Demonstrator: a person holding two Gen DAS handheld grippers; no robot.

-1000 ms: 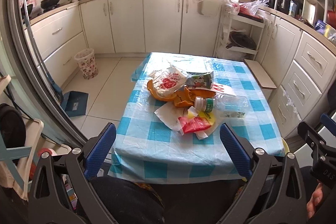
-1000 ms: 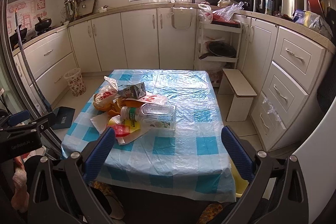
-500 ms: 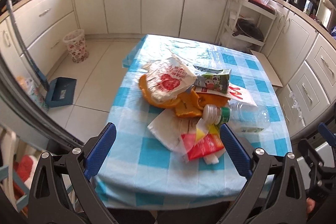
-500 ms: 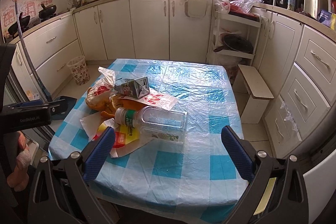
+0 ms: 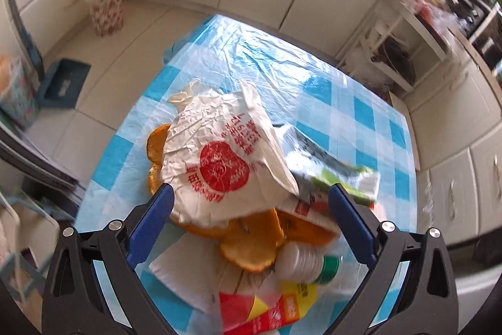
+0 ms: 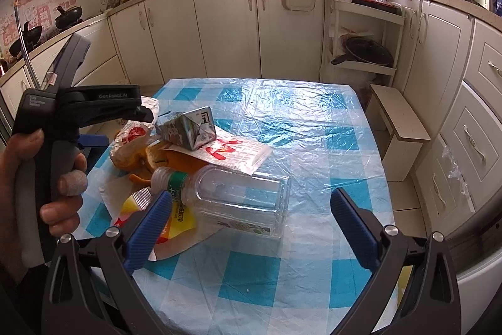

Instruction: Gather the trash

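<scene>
Both tools, left tool and right tool, gape wide (2 hands).

Left wrist view: close above trash pile, tilted steeply down. Right wrist view: further back, facing across table toward cabinets. Both share pile.

Trash heap crowding the table's near-left part: crumpled white bag over orange peels, milk carton behind, clear bottle lying across the front. Open cloth along the right and far side. Wooden stool just beside the right edge.
</scene>
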